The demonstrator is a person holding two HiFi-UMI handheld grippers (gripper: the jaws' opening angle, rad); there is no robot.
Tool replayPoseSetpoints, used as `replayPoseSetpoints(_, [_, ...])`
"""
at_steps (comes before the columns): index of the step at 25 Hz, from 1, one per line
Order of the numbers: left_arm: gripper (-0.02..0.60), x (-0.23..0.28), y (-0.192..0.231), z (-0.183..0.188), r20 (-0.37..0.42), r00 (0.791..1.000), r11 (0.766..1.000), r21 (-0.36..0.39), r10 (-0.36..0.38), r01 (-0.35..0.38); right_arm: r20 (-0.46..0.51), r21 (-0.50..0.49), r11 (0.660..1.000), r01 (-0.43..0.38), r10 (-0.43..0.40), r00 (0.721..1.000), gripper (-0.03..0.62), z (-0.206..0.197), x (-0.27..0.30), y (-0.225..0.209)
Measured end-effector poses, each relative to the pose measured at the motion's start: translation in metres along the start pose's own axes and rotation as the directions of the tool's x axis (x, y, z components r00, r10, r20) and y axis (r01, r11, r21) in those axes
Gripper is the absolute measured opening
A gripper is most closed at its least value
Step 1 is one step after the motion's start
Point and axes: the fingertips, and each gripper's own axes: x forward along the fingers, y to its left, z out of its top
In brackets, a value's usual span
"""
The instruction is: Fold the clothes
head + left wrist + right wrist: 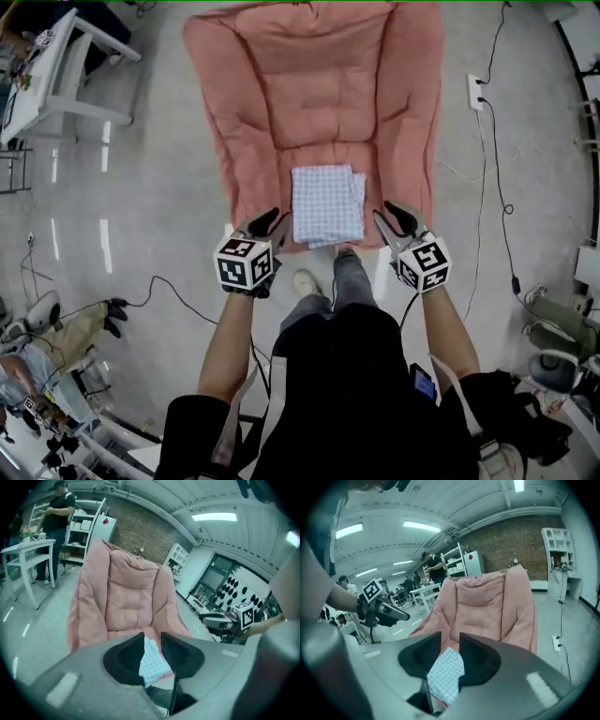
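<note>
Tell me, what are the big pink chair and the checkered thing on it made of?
Pink chair: looks like soft padded fabric with a matte finish; it has puffy quilted panels with stitched seams.
Checkered cloth: thin woven fabric, maybe cotton, matte; it has a fine blue-and-white check and is folded flat with layered edges showing.

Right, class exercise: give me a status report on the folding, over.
Left tool and right tool open, both empty. Checked cloth folded, lying on pink chair seat. Nothing between tools and cloth.
</note>
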Motion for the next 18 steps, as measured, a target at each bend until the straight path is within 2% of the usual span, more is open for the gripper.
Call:
replayPoseSetpoints(2, [0.100, -0.019, -0.015, 0.038, 0.065, 0.998, 1.000, -0.001, -0.006, 0.006, 0.037, -0.033, 0.999, 0.001, 0.001, 0.999, 0.127, 0.038, -0.017, -0.001])
replayPoseSetpoints(4, [0.069, -0.040, -0.029, 0.078, 0.144, 0.989, 1.000, 0.030, -0.008, 0.003, 0.085, -0.053, 0.999, 0.002, 0.003, 0.996, 0.126, 0.076, -0.031, -0.006])
replayPoseSetpoints(7, [0.035, -0.066, -0.040, 0.136, 0.269, 0.963, 0.995, 0.093, 0.001, -0.028, 0.168, -0.079, 0.997, 0.010, 0.003, 0.986, 0.121, 0.131, -0.039, -0.019])
replayPoseSetpoints(11, [0.008, -0.097, -0.050, 0.182, 0.415, 0.910, 0.992, 0.110, 0.017, -0.069, 0.246, -0.050, 0.999, -0.002, 0.014, 0.969, 0.112, 0.168, -0.052, -0.031])
replayPoseSetpoints(14, [0.008, -0.116, -0.059, 0.201, 0.496, 0.868, 0.989, 0.113, 0.025, -0.093, 0.285, -0.057, 0.998, -0.012, 0.028, 0.958, 0.093, 0.187, -0.060, -0.030])
replayPoseSetpoints(18, [0.008, -0.142, -0.063, 0.218, 0.591, 0.806, 0.976, 0.147, 0.045, -0.162, 0.357, -0.056, 0.998, 0.003, 0.017, 0.934, 0.060, 0.209, -0.068, -0.019])
